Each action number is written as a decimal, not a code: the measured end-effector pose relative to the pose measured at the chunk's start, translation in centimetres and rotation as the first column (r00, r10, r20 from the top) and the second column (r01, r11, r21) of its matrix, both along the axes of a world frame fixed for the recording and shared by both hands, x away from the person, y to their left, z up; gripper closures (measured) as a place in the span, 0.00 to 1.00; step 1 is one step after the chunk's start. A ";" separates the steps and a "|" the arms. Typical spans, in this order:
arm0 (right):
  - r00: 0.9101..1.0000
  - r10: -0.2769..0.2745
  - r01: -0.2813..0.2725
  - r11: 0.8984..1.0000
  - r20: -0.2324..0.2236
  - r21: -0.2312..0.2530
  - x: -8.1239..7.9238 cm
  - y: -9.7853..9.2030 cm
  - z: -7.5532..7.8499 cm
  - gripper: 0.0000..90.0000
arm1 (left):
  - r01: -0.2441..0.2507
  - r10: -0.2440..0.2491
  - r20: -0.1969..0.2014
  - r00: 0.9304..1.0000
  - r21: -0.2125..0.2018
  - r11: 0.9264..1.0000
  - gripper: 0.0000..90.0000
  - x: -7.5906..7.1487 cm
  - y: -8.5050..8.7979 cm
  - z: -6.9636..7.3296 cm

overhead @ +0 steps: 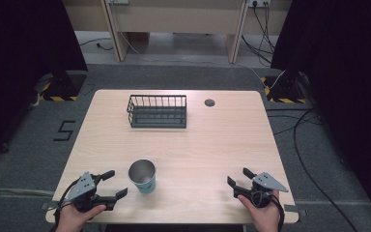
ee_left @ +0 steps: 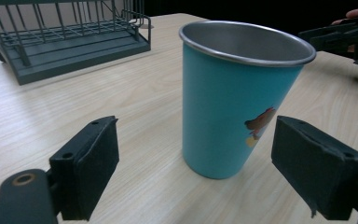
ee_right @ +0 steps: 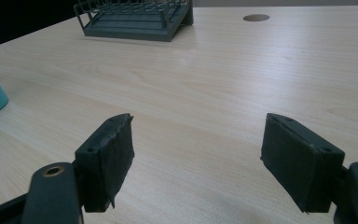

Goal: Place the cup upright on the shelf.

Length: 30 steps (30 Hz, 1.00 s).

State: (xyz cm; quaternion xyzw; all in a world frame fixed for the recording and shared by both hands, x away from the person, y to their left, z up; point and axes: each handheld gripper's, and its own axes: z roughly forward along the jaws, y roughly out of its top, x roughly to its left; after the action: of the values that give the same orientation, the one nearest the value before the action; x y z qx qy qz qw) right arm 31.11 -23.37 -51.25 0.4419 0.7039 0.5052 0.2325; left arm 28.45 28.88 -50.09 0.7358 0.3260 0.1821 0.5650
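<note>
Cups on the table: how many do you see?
1. The teal cup stands upright near the table's front edge, just ahead of the open left gripper. The wire rack looks empty.

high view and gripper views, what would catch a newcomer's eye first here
The teal cup with its steel inside stands upright near the table's front edge, just ahead of the open left gripper. Behind it, a dark wire rack sits at the far side. The right gripper waits open, apart.
</note>
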 end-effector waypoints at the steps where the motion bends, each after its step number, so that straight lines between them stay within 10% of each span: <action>1: 1.000 0.000 0.000 1.000 0.001 -0.001 0.0 0.0 0.0 0.29 | 0.004 -0.004 -0.004 1.000 -0.003 1.000 0.16 0.0 -0.3 0.0; 30: 1.000 0.000 0.000 1.000 -0.014 0.002 0.1 0.0 0.0 0.29 | 0.087 -0.086 -0.029 0.996 0.052 0.995 0.16 1.9 -4.5 -0.6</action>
State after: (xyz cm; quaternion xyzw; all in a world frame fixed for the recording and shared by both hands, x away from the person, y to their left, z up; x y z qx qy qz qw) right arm 31.25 -23.34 -51.25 0.4456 0.7051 0.5027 0.2270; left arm 30.34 24.39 -50.69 0.7663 0.2963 0.1560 0.5483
